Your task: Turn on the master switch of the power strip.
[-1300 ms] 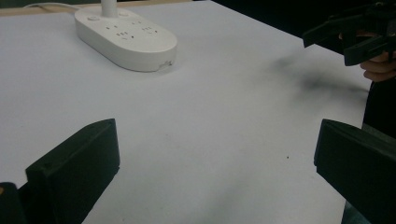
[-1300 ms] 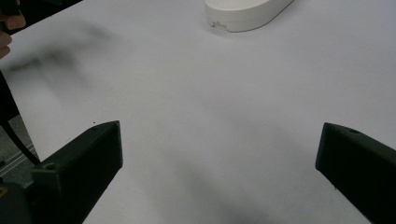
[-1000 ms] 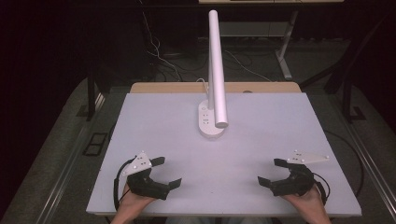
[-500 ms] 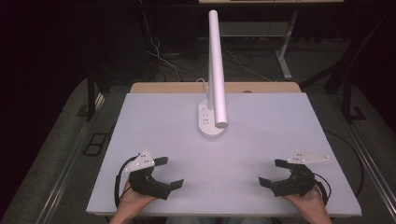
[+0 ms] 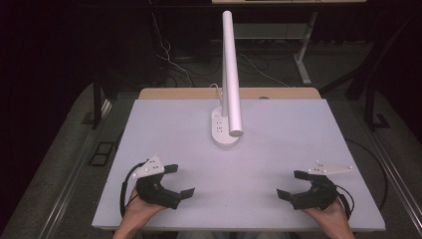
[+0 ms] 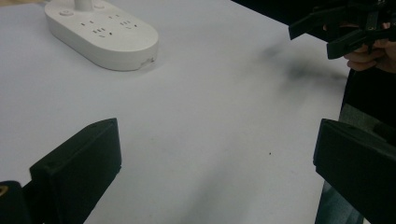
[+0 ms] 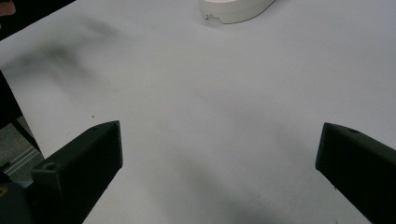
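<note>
**Two open claws, bare worktop, lamp at the back**

Seen from above: white worktop [image 5: 278, 149], bare across its near half. At its far middle, an oval white lamp base [image 5: 225, 130] with socket slots on top, and a long white tube [image 5: 231, 69] rising from it, leaning toward the camera. Behind the base, a thin wire running off over the wooden far edge.

Near the front-left corner, left claw [image 5: 180, 180], held in a hand [image 5: 139, 209], jaws spread wide, gripping nothing, pointing toward the middle. Near the front-right corner, right claw [image 5: 289, 185], held in the other hand [image 5: 328, 216], likewise released and empty, pointing back at the left one. Well apart from each other and from the lamp base. A grey three-cornered plate on top of each.

From the left claw [image 6: 215, 154]: both black jaws far apart, plain worktop between them, lamp base [image 6: 105, 32] at upper left, right claw [image 6: 327, 30] at upper right.

From the right claw [image 7: 219, 156]: jaws equally wide, empty, edge of the lamp base [image 7: 233, 11] at the top.
</note>
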Motion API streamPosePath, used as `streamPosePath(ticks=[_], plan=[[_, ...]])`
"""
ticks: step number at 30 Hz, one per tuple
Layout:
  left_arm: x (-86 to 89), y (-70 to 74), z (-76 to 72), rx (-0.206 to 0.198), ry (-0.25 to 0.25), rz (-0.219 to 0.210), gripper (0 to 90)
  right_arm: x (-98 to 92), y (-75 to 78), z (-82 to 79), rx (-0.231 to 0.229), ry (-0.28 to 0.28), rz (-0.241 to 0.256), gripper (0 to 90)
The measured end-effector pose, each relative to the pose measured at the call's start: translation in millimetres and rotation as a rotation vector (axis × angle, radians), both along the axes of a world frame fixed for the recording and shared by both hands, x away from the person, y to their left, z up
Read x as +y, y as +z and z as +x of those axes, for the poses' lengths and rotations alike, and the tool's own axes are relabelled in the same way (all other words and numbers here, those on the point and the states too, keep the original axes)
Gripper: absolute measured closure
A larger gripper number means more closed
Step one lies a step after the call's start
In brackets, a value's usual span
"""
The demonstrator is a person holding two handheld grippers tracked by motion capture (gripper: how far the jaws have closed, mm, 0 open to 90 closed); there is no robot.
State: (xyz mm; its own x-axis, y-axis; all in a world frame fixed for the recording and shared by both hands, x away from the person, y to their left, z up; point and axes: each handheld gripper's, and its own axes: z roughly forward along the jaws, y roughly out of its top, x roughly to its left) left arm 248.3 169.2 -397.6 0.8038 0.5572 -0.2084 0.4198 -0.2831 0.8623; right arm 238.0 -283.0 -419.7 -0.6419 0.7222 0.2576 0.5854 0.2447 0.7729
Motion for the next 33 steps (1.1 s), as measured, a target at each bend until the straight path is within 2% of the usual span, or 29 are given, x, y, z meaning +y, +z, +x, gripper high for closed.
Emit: streamPosePath(ticks=[9,22,33], plan=[[-1.1,9.5,8.7,0.008,-0.015,0.014,0.7,0.0,-0.7,0.4,-0.006,0.006,-0.006,0.1],[-4.7,28.2,30.7,0.016,-0.034,0.039,0.7,-0.3,-1.0,-0.3,-0.004,0.006,-0.005,0.1],[-7.9,37.3,46.2,0.024,-0.040,0.063,1.1,-1.0,-1.1,-0.5,-0.007,0.008,-0.007,0.1]])
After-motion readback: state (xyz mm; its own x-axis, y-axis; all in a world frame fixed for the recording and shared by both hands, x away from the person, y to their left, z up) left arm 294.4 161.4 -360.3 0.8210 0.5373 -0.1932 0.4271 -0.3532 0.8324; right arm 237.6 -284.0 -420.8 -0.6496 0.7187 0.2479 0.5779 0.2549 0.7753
